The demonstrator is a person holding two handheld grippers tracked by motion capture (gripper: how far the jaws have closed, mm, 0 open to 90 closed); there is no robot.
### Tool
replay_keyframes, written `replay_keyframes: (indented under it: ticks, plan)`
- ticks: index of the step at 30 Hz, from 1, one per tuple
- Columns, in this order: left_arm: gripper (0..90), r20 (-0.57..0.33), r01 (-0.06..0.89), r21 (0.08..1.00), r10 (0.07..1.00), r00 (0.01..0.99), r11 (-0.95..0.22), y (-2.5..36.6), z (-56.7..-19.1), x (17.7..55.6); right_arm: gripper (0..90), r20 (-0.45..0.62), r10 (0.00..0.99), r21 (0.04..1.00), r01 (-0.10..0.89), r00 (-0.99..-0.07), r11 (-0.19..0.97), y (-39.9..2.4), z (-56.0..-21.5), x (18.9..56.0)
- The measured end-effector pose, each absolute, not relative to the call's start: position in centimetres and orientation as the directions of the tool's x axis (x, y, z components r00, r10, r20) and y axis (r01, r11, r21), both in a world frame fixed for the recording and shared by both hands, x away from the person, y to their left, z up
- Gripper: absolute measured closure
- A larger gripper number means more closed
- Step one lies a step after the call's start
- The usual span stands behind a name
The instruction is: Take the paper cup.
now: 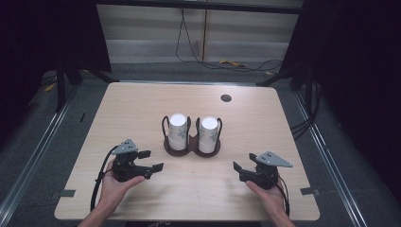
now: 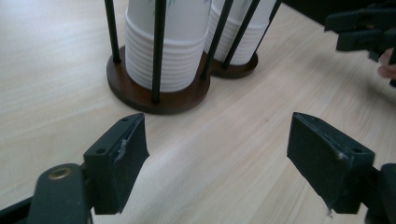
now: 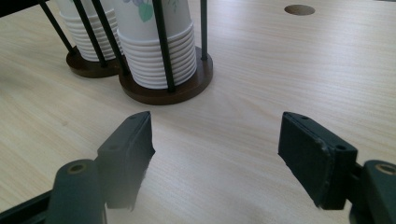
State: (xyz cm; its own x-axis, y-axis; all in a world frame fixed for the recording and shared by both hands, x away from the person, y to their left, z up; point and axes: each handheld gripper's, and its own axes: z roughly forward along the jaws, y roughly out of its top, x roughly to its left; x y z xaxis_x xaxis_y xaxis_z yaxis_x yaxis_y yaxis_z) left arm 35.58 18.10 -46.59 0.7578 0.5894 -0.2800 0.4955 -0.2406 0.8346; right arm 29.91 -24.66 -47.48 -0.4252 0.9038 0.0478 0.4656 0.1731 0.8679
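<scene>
both tongs, left (image 1: 151, 161) and right (image 1: 240, 168), hover low over the table (image 1: 142, 101) with jaws apart and empty. between and beyond them stands a twin-ring cup holder (image 1: 191, 146), well apart from both, with two paper cup stacks (image 1: 178, 131) behind thin black rods.

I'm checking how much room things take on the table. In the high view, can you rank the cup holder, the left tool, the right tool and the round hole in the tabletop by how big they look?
1. Cup holder, widest and tallest with its two cup stacks.
2. Left tool and right tool: look alike in size, so no ranking between them.
3. Round hole, clearly smallest, though it lies farther from the camera.
</scene>
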Motion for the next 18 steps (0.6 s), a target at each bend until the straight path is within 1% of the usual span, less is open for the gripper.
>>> replay_keyframes:
  ticks: [3,6,8,9,11,12,13,14,15,18]
  plan:
    - [20.5,-0.288,0.486,0.85,0.594,0.751,-0.204,17.8,-45.9,35.9,26.6,0.055,0.901,0.871,0.462,-0.43,0.167,-24.6,-47.5,29.8]
    - [25.0,-0.246,0.447,0.866,0.587,0.771,-0.225,17.5,-45.3,36.1,26.6,0.051,0.899,0.874,0.455,-0.435,0.171,-24.4,-47.4,29.8]
    - [25.3,-0.224,0.423,0.875,0.577,0.785,-0.236,17.3,-45.2,36.1,26.6,0.044,0.897,0.872,0.456,-0.44,0.18,-24.3,-47.4,29.7]
    - [25.3,-0.224,0.421,0.872,0.562,0.796,-0.248,17.1,-45.0,36.3,26.6,0.045,0.895,0.872,0.455,-0.443,0.182,-24.2,-47.3,29.6]
    - [25.0,-0.223,0.419,0.873,0.56,0.798,-0.251,17.0,-44.7,36.4,27.0,0.045,0.895,0.872,0.455,-0.444,0.182,-24.1,-47.3,29.5]
    - [25.1,-0.227,0.413,0.879,0.55,0.803,-0.239,17.0,-44.4,36.5,27.2,0.05,0.893,0.871,0.457,-0.447,0.18,-24.1,-47.3,29.5]
    - [26.9,-0.224,0.404,0.884,0.545,0.808,-0.236,17.0,-44.1,36.6,27.2,0.065,0.89,0.869,0.464,-0.451,0.171,-24.0,-47.3,29.5]
    - [26.9,-0.212,0.39,0.891,0.546,0.81,-0.234,17.0,-43.7,36.8,27.2,0.065,0.89,0.869,0.464,-0.451,0.171,-24.0,-47.3,29.5]
    - [29.0,-0.199,0.377,0.896,0.545,0.815,-0.236,16.9,-43.2,36.9,27.2,0.064,0.892,0.868,0.465,-0.448,0.172,-24.1,-47.3,29.5]
    - [31.1,-0.197,0.369,0.9,0.54,0.818,-0.231,16.8,-42.4,37.5,27.2,0.075,0.894,0.867,0.471,-0.443,0.16,-24.2,-47.4,29.5]
